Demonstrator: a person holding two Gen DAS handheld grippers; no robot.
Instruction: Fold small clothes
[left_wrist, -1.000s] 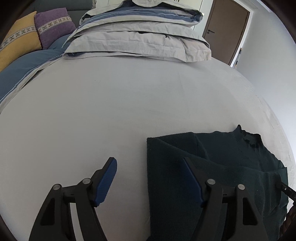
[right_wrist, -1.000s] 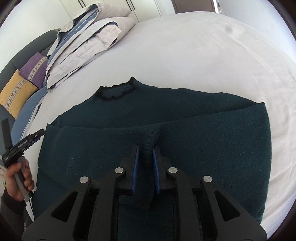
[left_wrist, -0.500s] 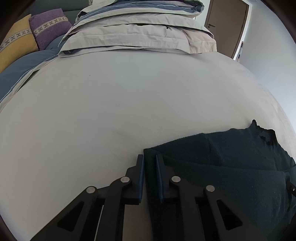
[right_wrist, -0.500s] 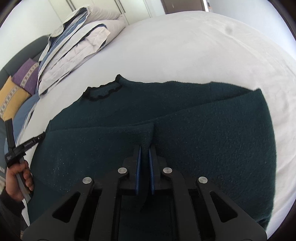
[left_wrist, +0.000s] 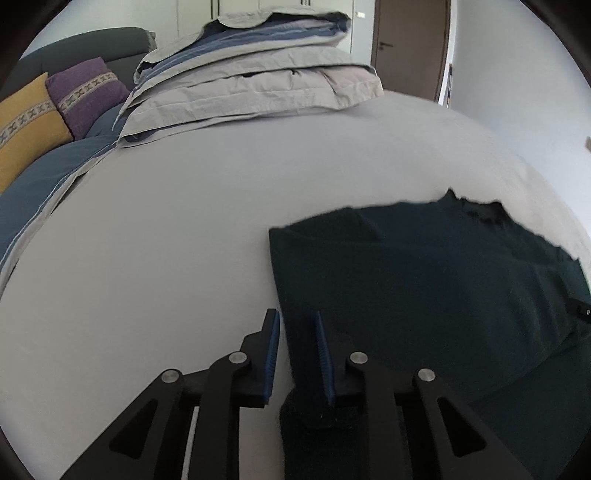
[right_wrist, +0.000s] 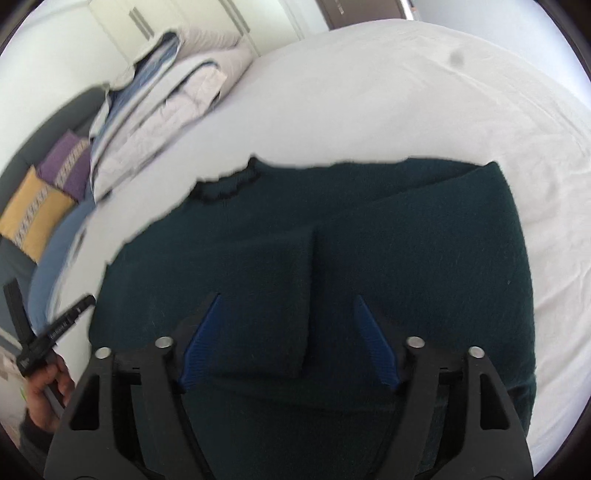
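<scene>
A dark green knitted sweater (right_wrist: 369, 240) lies on the white bed, its sleeves folded in over the body and its frilled collar (right_wrist: 225, 184) at the far side. In the left wrist view the sweater (left_wrist: 424, 280) fills the lower right. My left gripper (left_wrist: 295, 325) has its jaws close together around the sweater's left edge, which runs between the blue pads. My right gripper (right_wrist: 286, 306) is open above the middle of the sweater, over the folded sleeve cuffs, holding nothing.
A stack of folded grey and blue bedding (left_wrist: 251, 77) lies at the far end of the bed (left_wrist: 166, 221). Yellow and purple cushions (left_wrist: 55, 107) sit at the far left. A brown door (left_wrist: 410, 40) is behind. The left hand and its gripper handle (right_wrist: 48, 332) show at the left.
My right gripper has opened and let go of the sleeve fold it was pinching. My left gripper closed onto the sweater's left edge and has lifted a little; its jaws stand slightly wider than half a second ago.
</scene>
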